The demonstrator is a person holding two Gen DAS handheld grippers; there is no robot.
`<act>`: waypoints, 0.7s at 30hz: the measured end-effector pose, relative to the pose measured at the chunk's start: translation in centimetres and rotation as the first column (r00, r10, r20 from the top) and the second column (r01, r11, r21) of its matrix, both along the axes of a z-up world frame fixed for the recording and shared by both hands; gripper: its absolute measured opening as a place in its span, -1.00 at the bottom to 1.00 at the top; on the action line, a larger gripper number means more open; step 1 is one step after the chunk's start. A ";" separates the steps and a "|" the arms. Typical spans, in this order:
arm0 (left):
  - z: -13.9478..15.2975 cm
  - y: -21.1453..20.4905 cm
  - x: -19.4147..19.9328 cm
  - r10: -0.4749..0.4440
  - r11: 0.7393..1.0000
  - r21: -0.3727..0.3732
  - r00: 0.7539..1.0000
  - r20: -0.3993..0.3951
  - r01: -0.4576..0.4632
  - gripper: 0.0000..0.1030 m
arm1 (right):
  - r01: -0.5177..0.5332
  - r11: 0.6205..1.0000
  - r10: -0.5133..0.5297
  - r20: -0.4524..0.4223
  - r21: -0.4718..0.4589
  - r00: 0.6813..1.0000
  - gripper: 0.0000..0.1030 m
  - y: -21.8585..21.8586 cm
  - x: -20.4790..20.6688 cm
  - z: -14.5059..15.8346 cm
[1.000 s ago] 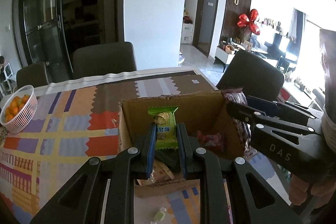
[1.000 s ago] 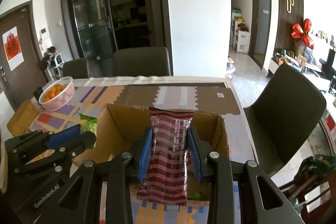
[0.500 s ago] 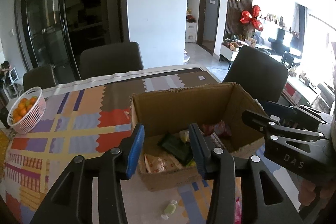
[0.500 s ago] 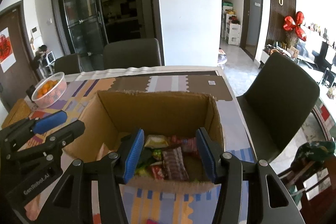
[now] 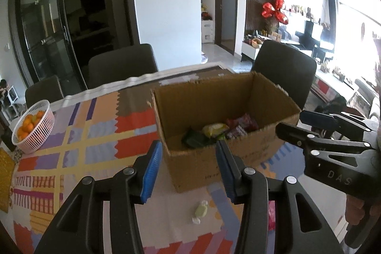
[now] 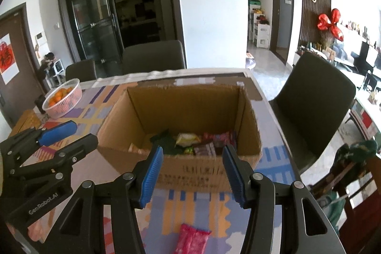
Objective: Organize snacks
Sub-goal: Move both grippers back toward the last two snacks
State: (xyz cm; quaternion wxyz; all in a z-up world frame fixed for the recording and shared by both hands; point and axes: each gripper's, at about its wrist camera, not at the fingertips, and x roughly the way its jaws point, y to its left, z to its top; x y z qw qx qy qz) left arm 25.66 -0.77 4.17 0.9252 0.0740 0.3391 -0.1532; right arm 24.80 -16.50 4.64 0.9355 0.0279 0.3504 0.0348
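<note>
An open cardboard box (image 5: 240, 158) (image 6: 197, 170) stands on the patterned tablecloth and holds several snack packets (image 5: 219, 131) (image 6: 197, 142). My left gripper (image 5: 189, 170) is open and empty, pulled back in front of the box's near left corner. My right gripper (image 6: 194, 173) is open and empty, in front of the box's near wall. A small wrapped green candy (image 5: 200, 211) lies on the cloth below the left gripper. A pink snack packet (image 6: 191, 241) (image 5: 271, 216) lies on the cloth below the right gripper.
A white basket of oranges (image 5: 33, 126) (image 6: 63, 98) stands at the far left of the table. Dark chairs (image 5: 122, 66) (image 6: 312, 99) stand at the far side and right end. The table edge (image 6: 273, 111) runs close to the box's right.
Both grippers let their packets (green one left, maroon one right) drop into the box, opened, and drew back from it. The box now looks farther away.
</note>
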 end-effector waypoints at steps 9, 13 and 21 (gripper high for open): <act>-3.0 0.4 -1.3 -0.027 0.999 0.033 0.998 -0.057 0.029 -0.10 | 0.013 1.000 -0.011 -0.114 0.016 0.993 0.11 0.4 -1.2 -3.9; -4.7 0.5 -1.3 -0.044 0.998 0.042 0.994 -0.101 0.049 -0.10 | 0.011 1.000 -0.010 -0.155 0.006 0.988 0.11 0.6 -1.6 -5.3; -8.0 0.3 -0.8 -0.064 0.995 0.060 0.980 -0.190 0.077 -0.10 | 0.026 1.000 -0.021 -0.252 0.016 0.967 0.11 0.8 -1.9 -8.7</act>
